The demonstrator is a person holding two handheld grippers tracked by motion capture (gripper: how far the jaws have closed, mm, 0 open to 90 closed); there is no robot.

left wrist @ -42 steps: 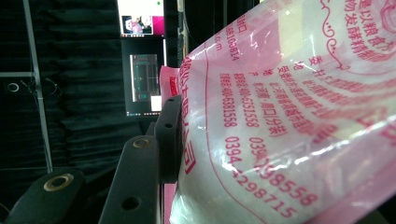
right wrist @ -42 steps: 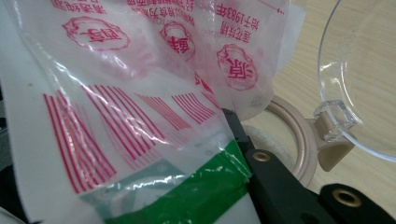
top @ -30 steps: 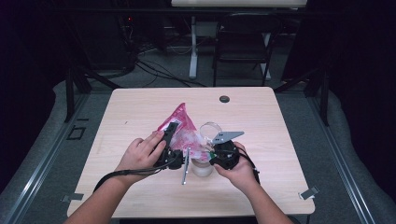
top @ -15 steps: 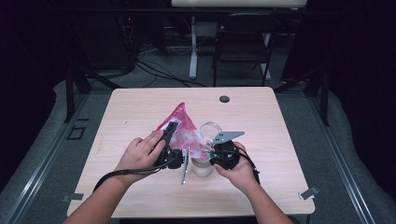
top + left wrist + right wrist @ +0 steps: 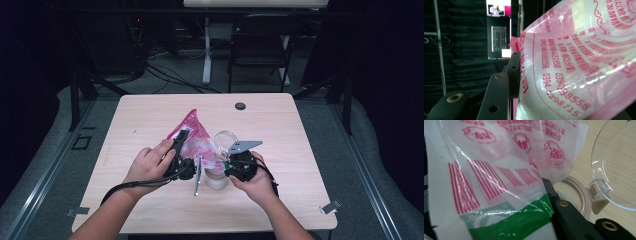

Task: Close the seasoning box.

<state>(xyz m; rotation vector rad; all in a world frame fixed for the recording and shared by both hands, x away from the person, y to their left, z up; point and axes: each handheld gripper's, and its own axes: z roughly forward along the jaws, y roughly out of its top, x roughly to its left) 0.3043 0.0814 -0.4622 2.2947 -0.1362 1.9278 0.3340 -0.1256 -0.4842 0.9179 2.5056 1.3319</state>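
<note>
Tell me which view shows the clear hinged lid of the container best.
The right gripper view: the clear lid stands open on its beige hinge above the container's rim, close and sharp. The high view shows the lid small, behind the pink bag. In the left gripper view the bag covers that side.

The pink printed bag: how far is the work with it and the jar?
Done: the jar stands open, its clear hinged lid swung back. In hand: the left gripper and the right gripper each pinch the pink printed bag, held raised over the table beside the jar's mouth. Left, probably: tipping the contents into the jar and closing the lid.
</note>
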